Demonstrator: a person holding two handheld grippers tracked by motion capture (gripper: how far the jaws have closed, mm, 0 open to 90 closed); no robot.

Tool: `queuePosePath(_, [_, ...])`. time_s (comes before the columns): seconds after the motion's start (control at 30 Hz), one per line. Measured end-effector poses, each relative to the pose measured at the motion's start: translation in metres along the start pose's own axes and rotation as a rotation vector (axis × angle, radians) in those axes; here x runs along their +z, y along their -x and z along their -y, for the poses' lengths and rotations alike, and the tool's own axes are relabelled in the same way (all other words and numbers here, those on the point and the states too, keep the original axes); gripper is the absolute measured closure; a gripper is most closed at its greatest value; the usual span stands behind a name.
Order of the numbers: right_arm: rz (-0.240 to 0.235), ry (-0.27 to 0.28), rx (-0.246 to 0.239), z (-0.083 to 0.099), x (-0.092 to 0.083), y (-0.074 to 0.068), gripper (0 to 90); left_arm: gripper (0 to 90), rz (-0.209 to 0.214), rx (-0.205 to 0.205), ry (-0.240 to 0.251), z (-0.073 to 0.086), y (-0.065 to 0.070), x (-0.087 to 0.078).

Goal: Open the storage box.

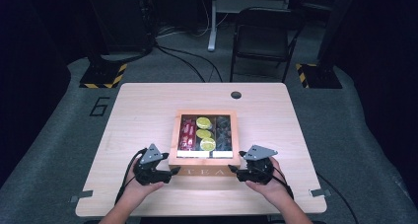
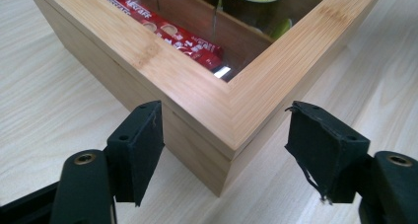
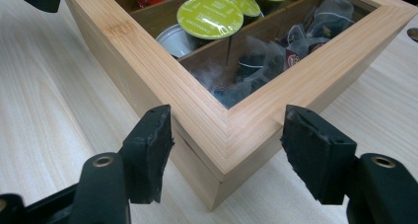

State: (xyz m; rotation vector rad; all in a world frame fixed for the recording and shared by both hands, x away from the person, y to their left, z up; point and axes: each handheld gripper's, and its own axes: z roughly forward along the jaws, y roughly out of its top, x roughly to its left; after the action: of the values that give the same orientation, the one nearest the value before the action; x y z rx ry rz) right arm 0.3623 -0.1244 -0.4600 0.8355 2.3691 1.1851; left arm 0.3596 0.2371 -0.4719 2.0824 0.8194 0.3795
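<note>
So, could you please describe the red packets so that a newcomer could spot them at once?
On the pale table stands a wooden tea box with a glass lid. The red packets lie in its left-hand compartment. Neighbouring compartments hold green-topped capsules and dark sachets; only these packets are red and long.

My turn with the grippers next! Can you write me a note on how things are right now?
Left gripper: open, jaws either side of the tea box's near left corner, not pressing.
Right gripper: open, jaws either side of the near right corner, not pressing.
Box: mid-table, glass lid down. Inside: red sachets left, green-topped pods middle, dark tea bags right.
Done: both grippers lined up at the corners.
Left: probably grip the box or lid; nothing is held yet.
</note>
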Motion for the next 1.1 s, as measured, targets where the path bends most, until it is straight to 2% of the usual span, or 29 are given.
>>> queuePosePath(0.1, [0.0,-0.007,0.008,0.002,0.001,0.001,34.9,31.8,0.013,-0.004,-0.009,0.001,-0.001,0.001])
queuePosePath(0.17, [-0.006,-0.006,0.006,0.002,0.001,0.002,35.2,33.1,0.009,0.008,-0.016,0.002,0.0,0.002])
queuePosePath(0.37, [-0.015,-0.003,0.013,0.004,0.001,0.003,35.1,35.1,-0.001,0.0,-0.02,0.003,0.001,0.004])
queuePosePath(0.5, [-0.016,-0.008,0.003,0.005,0.001,0.004,35.1,35.2,-0.009,0.016,-0.04,0.004,0.001,0.006])
queuePosePath(0.57, [-0.012,-0.013,-0.012,0.006,0.001,0.004,34.9,35.1,-0.014,0.014,-0.042,0.004,0.002,0.007])
queuePosePath(0.67, [-0.015,-0.02,-0.009,0.006,0.001,0.004,34.9,35.0,-0.014,0.015,-0.043,0.004,0.001,0.007])
queuePosePath(0.7, [-0.011,-0.032,0.002,0.007,0.002,0.004,35.6,35.0,-0.014,0.015,-0.043,0.004,0.001,0.007])
queuePosePath(0.87, [-0.013,-0.066,-0.01,0.009,0.005,0.004,36.9,34.9,-0.014,0.017,-0.057,0.005,0.002,0.009])
queuePosePath(1.1, [-0.031,-0.076,0.0,0.01,0.006,0.005,38.6,34.7,-0.01,0.018,-0.063,0.005,0.001,0.01])
